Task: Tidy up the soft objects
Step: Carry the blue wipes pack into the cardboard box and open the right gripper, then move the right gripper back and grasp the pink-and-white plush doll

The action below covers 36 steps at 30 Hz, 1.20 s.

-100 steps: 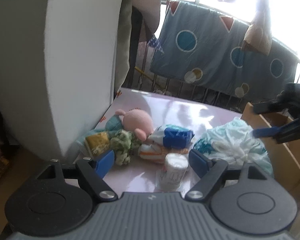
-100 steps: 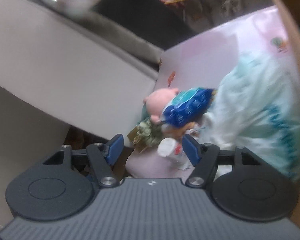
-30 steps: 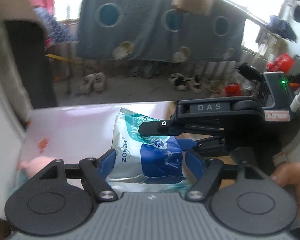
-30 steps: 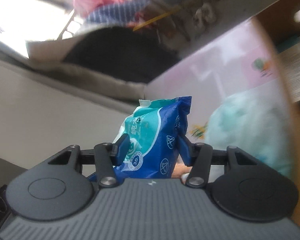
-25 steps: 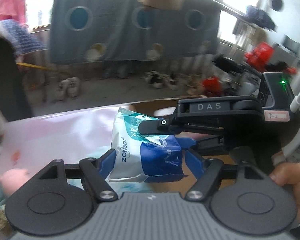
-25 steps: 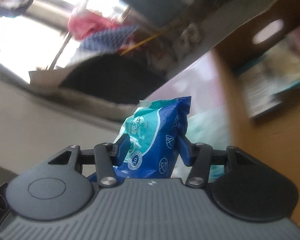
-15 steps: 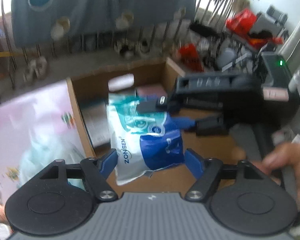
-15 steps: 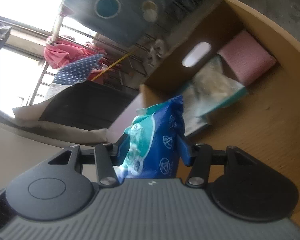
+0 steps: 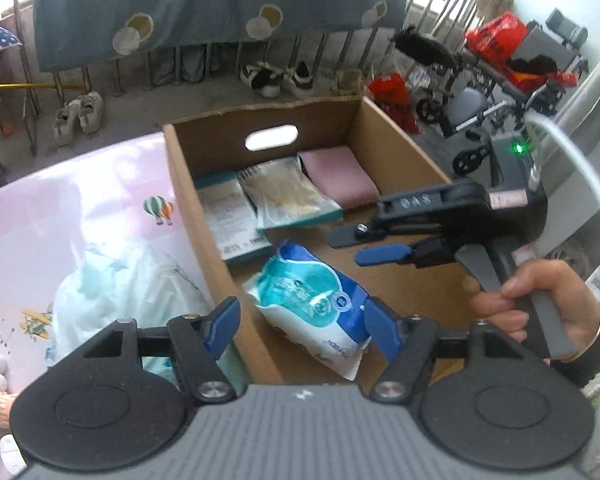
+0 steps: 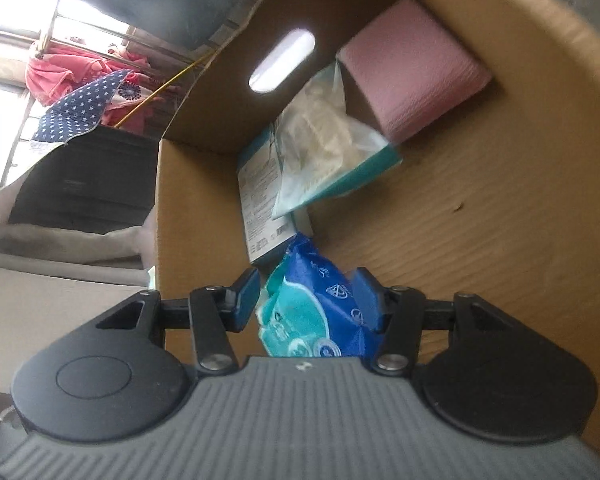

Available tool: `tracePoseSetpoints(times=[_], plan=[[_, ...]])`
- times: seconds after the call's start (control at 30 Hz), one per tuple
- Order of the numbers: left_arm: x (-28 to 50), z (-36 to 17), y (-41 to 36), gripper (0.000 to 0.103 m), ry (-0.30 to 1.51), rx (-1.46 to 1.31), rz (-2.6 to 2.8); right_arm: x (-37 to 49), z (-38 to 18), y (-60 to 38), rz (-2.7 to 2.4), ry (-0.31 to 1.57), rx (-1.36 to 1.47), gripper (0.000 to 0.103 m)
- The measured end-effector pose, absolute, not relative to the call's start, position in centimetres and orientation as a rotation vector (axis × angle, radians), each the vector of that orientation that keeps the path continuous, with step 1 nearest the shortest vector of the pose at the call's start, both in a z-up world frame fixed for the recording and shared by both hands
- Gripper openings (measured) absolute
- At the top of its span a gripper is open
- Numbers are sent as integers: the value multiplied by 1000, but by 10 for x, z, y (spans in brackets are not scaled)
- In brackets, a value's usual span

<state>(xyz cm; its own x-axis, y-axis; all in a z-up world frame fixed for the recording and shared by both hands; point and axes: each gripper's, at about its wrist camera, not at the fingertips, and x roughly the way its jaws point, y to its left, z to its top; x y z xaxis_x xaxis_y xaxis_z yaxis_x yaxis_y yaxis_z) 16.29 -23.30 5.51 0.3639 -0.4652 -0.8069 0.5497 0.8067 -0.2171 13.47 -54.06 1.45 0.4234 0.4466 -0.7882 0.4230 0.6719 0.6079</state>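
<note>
blue wipes pack [image 9: 314, 304] lies on box [image 9: 396, 136] floor; right gripper [image 9: 376, 246] spread, empty; lift clear.

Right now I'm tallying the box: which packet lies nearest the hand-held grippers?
The blue-and-teal wipes packet, lying alone toward the near end of the cardboard box; the other packets line its far wall.

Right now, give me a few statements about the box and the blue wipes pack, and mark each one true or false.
1. The blue wipes pack lies inside the cardboard box. True.
2. The right tongs are clamped on the pack. False: in the left wrist view they stand open above it.
3. A pink block sits at the far end of the box. True.
4. The box holds nothing besides the pack. False: flat packets and the pink block lie there too.
5. The left tongs are open. True.
</note>
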Motion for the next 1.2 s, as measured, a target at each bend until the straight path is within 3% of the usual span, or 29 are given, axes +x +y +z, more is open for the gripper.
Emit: tracePoseSetpoints(times=[0.23, 0.63, 0.77, 0.93, 1.2], plan=[[153, 68, -186, 70, 940, 52, -604, 126, -5, -522, -33, 1297, 824, 49], [127, 50, -69, 70, 919, -50, -414, 140, -13, -476, -77, 1275, 837, 46], [104, 41, -32, 72, 880, -75, -338, 136, -7, -479, -70, 1254, 877, 51], [70, 31, 7, 74, 807, -73, -247, 124, 15, -490, -90, 1174, 911, 72], [30, 19, 52, 77, 719, -57, -123, 100, 76, -487, 2, 1005, 910, 79]])
